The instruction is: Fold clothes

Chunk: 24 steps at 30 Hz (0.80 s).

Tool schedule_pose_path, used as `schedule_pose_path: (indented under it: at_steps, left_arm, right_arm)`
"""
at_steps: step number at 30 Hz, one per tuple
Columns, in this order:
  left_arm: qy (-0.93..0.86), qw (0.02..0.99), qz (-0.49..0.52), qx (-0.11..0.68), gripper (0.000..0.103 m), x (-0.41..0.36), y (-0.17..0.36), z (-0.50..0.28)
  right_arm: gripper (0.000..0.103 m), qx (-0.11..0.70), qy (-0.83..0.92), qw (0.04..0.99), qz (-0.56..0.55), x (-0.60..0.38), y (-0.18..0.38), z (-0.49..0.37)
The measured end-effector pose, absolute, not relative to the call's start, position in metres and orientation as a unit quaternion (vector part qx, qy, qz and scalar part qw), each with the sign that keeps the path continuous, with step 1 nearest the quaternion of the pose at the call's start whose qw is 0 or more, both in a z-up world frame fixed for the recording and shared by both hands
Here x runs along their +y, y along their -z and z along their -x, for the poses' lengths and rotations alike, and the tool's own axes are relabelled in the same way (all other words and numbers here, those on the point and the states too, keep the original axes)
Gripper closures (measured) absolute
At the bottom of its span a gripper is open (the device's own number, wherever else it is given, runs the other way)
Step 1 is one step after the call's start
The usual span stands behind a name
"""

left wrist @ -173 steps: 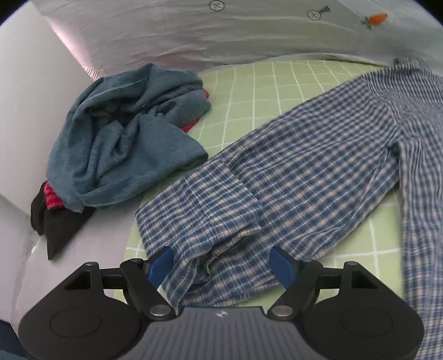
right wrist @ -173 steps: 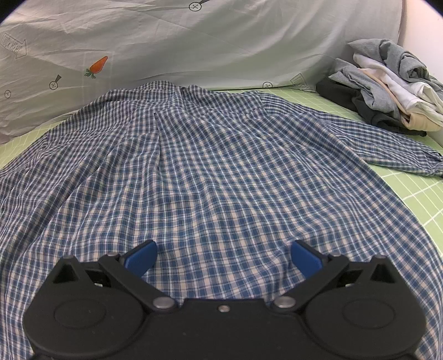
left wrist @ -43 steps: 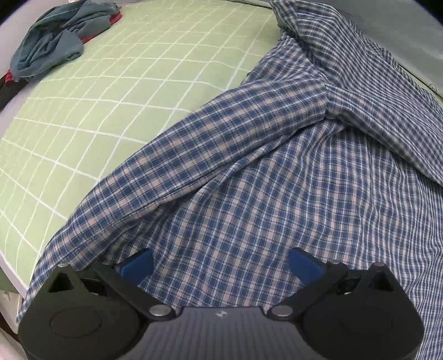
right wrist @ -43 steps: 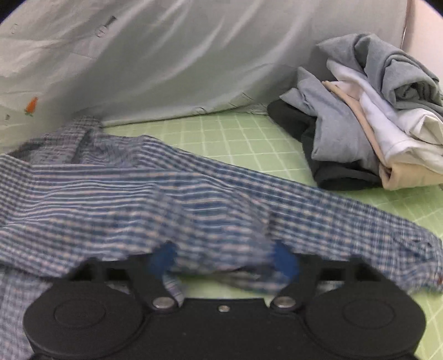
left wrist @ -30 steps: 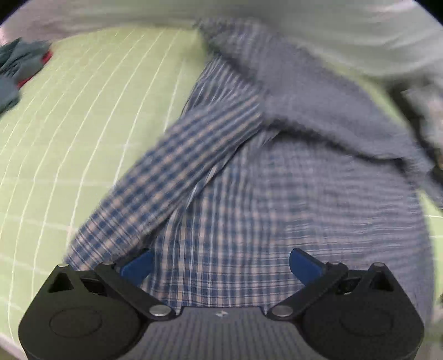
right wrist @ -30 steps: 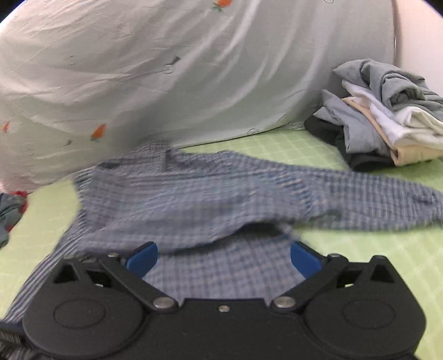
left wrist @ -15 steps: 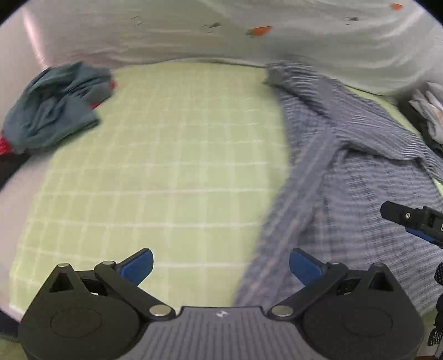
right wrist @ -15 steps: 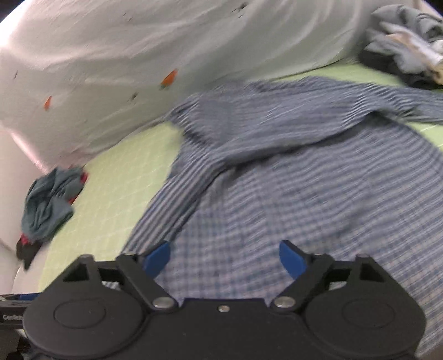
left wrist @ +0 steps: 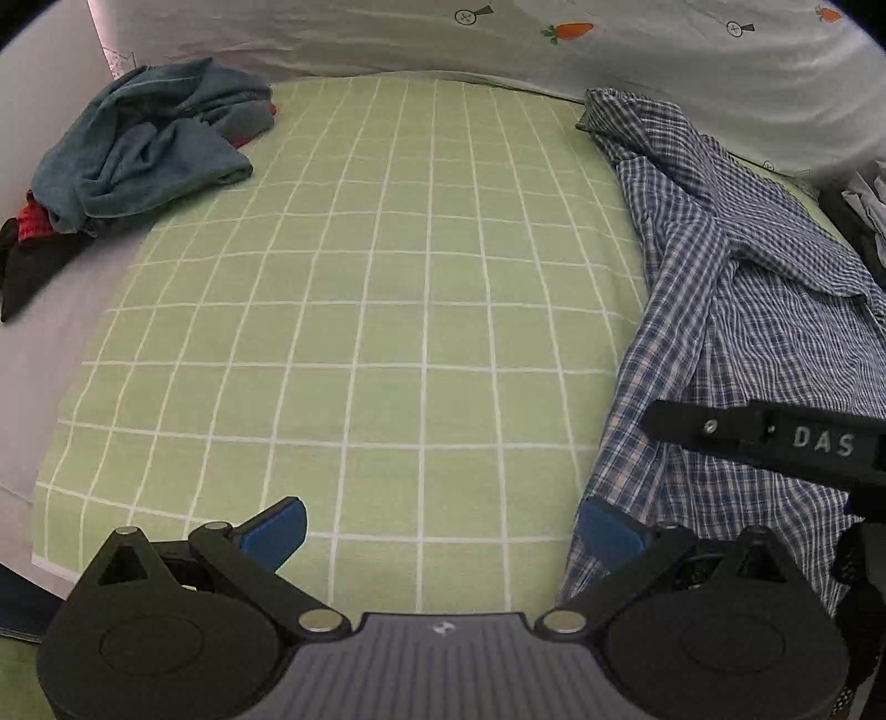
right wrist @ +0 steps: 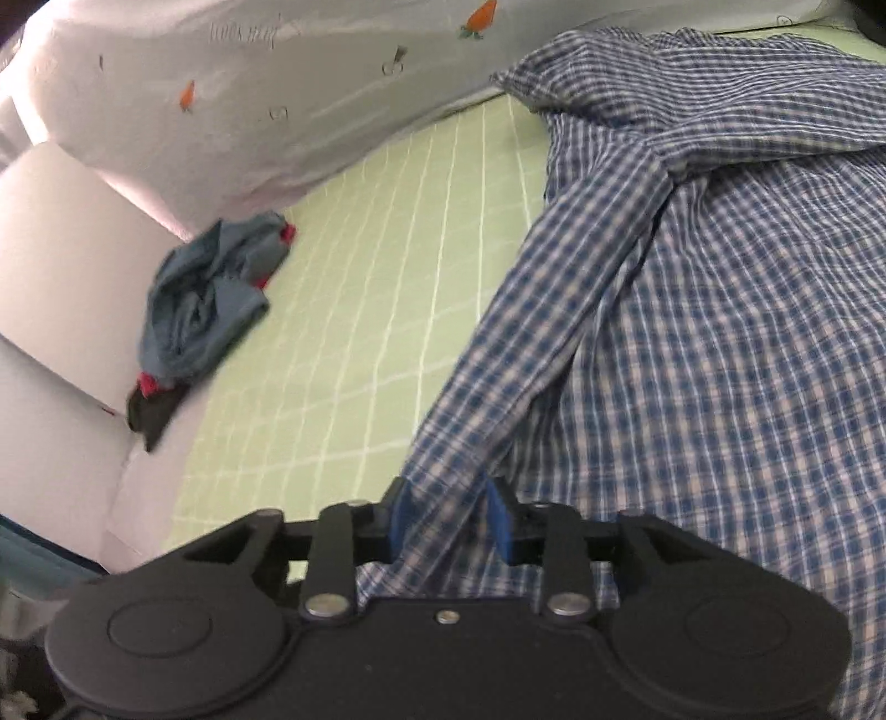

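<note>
**Right gripper closing on a shirt sleeve; left gripper spread over bare sheet**

The checked shirt lies crumpled on the right part of the green grid sheet, its collar end toward the white carrot-print bedding at the back. One sleeve runs down the shirt's left edge toward the near side of the bed. In the right wrist view, the right gripper sits at the lower end of this sleeve: its jaws have just been closing, the sleeve fabric fills the narrow gap between the blue pads, and both pads appear to press on the cloth. In the left wrist view, the left gripper has its jaws spread wide with nothing between them; its left pad is over bare sheet, while its right pad is at the shirt's near left edge. Part of the right gripper's black body is seen over the shirt at the right margin of that view. A pile of blue-grey, red and black clothes lies at the far left corner, well apart from the shirt. Another clothes pile is only partly visible at the far right edge.
</note>
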<state>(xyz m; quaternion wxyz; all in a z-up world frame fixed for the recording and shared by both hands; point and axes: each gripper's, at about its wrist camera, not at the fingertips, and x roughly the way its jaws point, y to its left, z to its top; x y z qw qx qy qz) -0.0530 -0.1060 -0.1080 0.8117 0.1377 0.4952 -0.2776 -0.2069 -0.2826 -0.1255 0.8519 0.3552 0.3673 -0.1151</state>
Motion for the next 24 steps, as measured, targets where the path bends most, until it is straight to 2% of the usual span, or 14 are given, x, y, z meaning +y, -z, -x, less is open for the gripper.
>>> schedule_pose_path:
  at_steps: [1,4,6,7,8,14,24]
  left_arm:
    - [0.277,0.812,-0.138,0.495,0.000,-0.105,0.108,0.054]
    - [0.269,0.811,-0.135,0.501,0.000,-0.102,0.111,0.056]
    - [0.262,0.810,-0.129,0.508,0.000,-0.102,0.112,0.056]
    - [0.258,0.810,-0.127,0.511,0.000,-0.102,0.112,0.056]
    - [0.256,0.811,-0.124,0.512,0.000,-0.103,0.112,0.056]
    - [0.251,0.816,-0.112,0.508,0.000,-0.115,0.106,0.059]
    - [0.283,0.797,-0.125,0.520,0.000,-0.180,0.111,0.093]
  right_arm:
    - [0.066,0.369,0.114,0.850,-0.358,-0.282,0.126,0.207]
    - [0.073,0.365,0.094,0.847,-0.376,-0.282,0.130,0.208]
    - [0.086,0.365,0.078,0.846,-0.380,-0.281,0.131,0.208]
    - [0.097,0.364,0.071,0.848,-0.380,-0.281,0.132,0.209]
    - [0.098,0.360,0.067,0.849,-0.381,-0.282,0.132,0.211]
    - [0.100,0.324,0.046,0.847,-0.419,-0.307,0.122,0.237]
    - [0.100,0.304,0.090,0.843,-0.434,-0.373,0.115,0.279]
